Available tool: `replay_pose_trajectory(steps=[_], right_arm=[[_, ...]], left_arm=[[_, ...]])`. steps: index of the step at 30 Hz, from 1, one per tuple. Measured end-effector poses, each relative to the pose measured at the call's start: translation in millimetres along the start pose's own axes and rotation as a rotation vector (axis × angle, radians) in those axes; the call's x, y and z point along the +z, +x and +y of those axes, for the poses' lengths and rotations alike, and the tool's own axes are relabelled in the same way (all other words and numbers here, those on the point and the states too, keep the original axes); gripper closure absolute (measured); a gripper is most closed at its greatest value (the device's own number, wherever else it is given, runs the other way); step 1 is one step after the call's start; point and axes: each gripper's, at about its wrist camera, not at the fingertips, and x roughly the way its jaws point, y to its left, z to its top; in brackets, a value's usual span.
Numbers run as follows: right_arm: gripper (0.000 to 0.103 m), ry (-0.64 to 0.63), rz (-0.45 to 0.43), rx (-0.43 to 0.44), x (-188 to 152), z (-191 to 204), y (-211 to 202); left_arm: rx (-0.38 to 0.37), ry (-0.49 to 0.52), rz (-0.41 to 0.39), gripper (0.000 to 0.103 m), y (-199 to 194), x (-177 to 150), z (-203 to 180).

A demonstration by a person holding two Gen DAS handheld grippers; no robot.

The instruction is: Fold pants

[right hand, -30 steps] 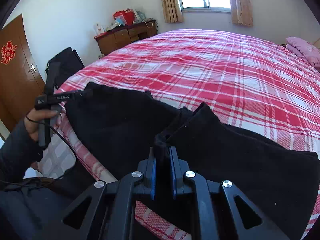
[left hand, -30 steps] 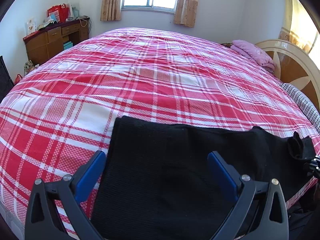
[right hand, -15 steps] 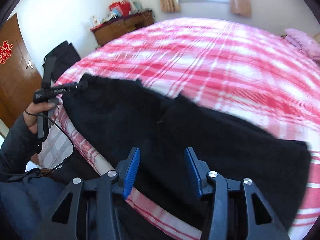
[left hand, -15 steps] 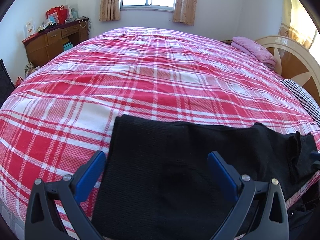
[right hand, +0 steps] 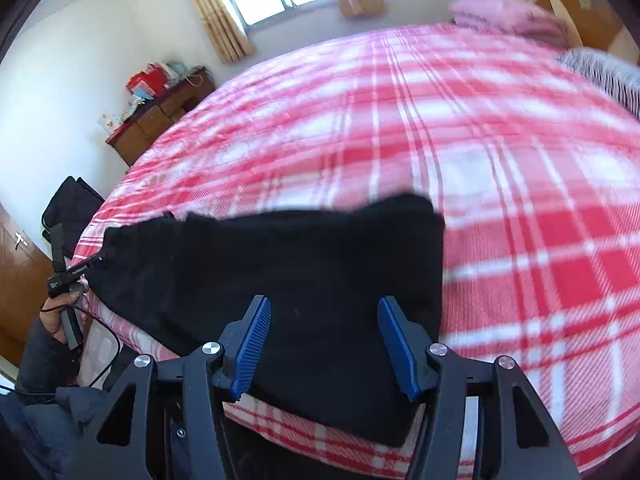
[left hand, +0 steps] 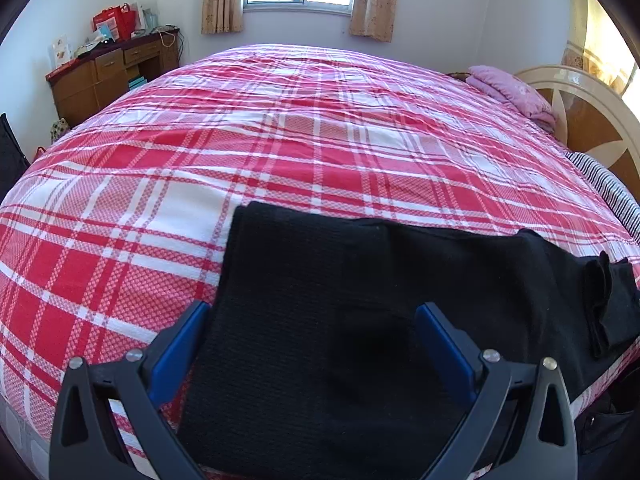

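Black pants [left hand: 360, 300] lie flat along the near edge of a bed with a red and white plaid cover [left hand: 300, 140]. In the right wrist view the pants [right hand: 280, 272] stretch from the left gripper's side to a squared end on the right. My left gripper [left hand: 312, 332] is open and empty, hovering over the left end of the pants. My right gripper [right hand: 324, 332] is open and empty, just above the pants near the bed's front edge. The left gripper also shows in the right wrist view [right hand: 68, 272], held in a hand at the pants' far end.
A wooden desk [left hand: 108, 76] with red bags stands at the far left by the wall. A pink pillow [left hand: 512, 92] and a headboard [left hand: 588, 120] are at the right. A black bag [right hand: 72, 204] sits beside a wooden door [right hand: 16, 280].
My right gripper let go of the raised fold of the pants, opened and swung to the right. The fold now lies flat. The left gripper stayed open and barely moved.
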Motion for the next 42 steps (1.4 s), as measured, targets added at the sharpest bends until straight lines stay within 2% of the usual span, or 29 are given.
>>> replay_pose_trajectory(steps=[3,4,6,8,12,15,17,19,21,22,23,25,27,31,34,38,40,42], right_arm=[[0.042,-0.031,-0.04,-0.051,16,-2,12],[0.037,-0.013,-0.002,-0.065,15,-9,22],[0.035,0.039,0.124,-0.07,18,-22,51],[0.036,0.048,0.08,-0.09,27,-13,47],[0.036,-0.089,0.032,-0.067,35,38,38],[0.036,-0.181,0.017,0.049,35,82,46],[0.036,-0.215,0.045,0.165,34,106,63],[0.036,-0.242,0.088,0.208,28,126,85],[0.036,-0.276,0.199,0.247,16,139,112],[0.035,-0.324,0.256,0.233,7,149,126],[0.035,-0.402,0.221,0.176,-1,159,126],[0.035,-0.486,0.194,0.124,-9,170,119],[0.035,-0.468,0.186,0.146,-8,168,106],[0.035,-0.413,0.095,0.187,-4,149,69],[0.035,-0.365,0.048,0.171,-5,131,48],[0.035,-0.273,0.015,0.13,-10,99,34],[0.035,-0.215,0.007,0.122,-10,81,34],[0.035,-0.154,-0.005,0.116,-8,67,31]], left_arm=[[0.024,0.03,0.008,0.0,2,-2,-4],[0.032,0.042,0.014,0.0,3,-2,-6],[0.039,0.062,0.025,0.0,3,-3,-8],[0.024,0.055,0.02,0.0,-1,-4,-6],[-0.03,-0.014,-0.005,0.0,-5,-4,4],[-0.034,-0.014,-0.005,0.0,-5,-3,3],[-0.026,-0.004,-0.003,0.0,-4,-3,1],[-0.022,0.004,0.001,0.0,-4,-3,0],[-0.022,0.008,0.003,0.0,-4,-3,0],[-0.024,0.008,0.003,0.0,-4,-3,0],[-0.027,0.01,0.003,0.0,-4,-4,0],[-0.033,0.016,0.003,0.0,-5,-3,0],[-0.05,0.004,0.002,0.003,-8,-3,4],[-0.047,-0.01,0.017,0.016,-10,-3,12],[-0.019,0.008,0.026,0.021,-10,-5,10],[0.0,-0.021,0.036,0.037,-14,-3,19],[-0.013,-0.053,0.038,0.039,-17,-3,27],[-0.013,-0.043,0.044,0.039,-17,-5,27]])
